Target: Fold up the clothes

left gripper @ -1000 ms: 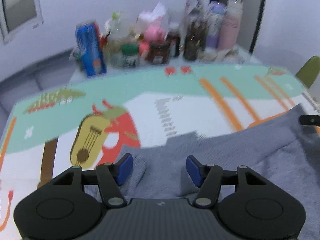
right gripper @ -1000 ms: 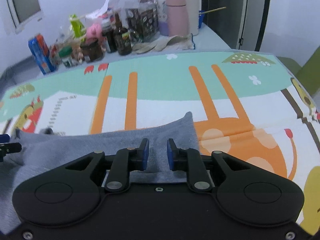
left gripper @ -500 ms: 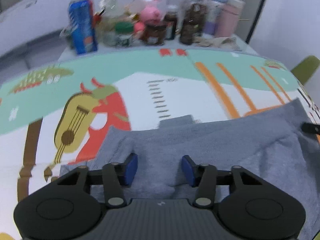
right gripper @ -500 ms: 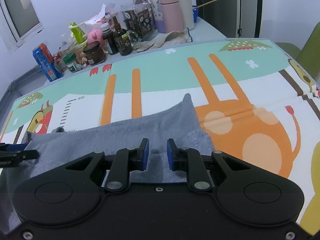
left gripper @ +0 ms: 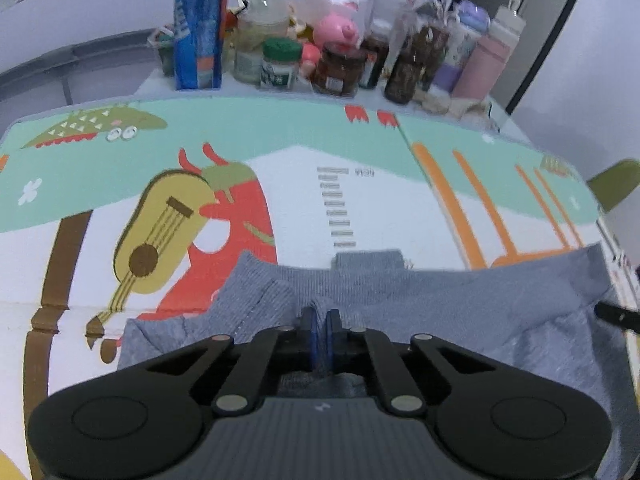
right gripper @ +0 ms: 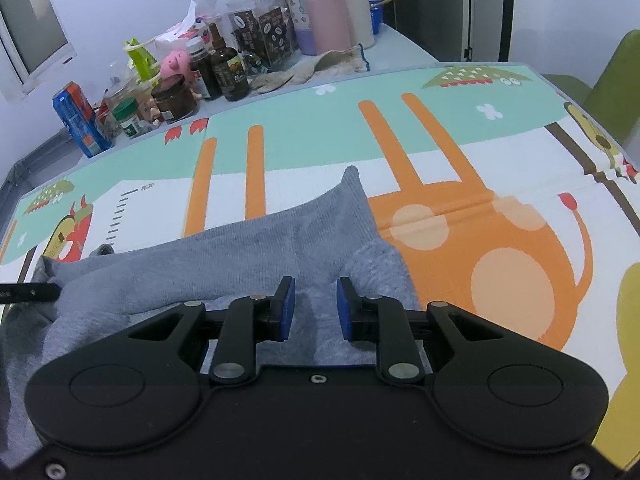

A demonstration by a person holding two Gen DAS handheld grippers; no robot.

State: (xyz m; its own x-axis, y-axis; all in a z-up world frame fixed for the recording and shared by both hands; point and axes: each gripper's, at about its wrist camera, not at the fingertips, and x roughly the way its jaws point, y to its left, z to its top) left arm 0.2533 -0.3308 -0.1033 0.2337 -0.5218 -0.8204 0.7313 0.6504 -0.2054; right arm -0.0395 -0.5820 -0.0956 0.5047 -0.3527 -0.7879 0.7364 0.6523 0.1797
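- Since a second ago the left gripper has gone from spread wide to pressed together, pinching a ridge of the one grey garment; the right gripper has opened from a near-closed pinch and now straddles the cloth with a gap.
- Left view: the garment lies on the near part of the play mat, its ribbed edge folded over toward the camera, one small flap poking out at the far hem.
- Left view: one black fingertip of the other gripper shows at the right edge, touching the cloth.
- Left view: the mat's print shows one red creature with a yellow guitar, one crocodile, four orange stripes and a ruler scale; its small writing is too blurred to read.
- Left view: behind the mat stand one blue can, one green-lidded jar, one pink pig, one pink flask and several dark bottles; labels unreadable.
- Right view: the garment spreads leftward from the blue pads, one corner peaked toward the far side, over an orange spotted animal print.
- Right view: the same clutter sits at the back, with a boxed pack printed with coffee beans; its lettering is not legible. One green chair stands at right.
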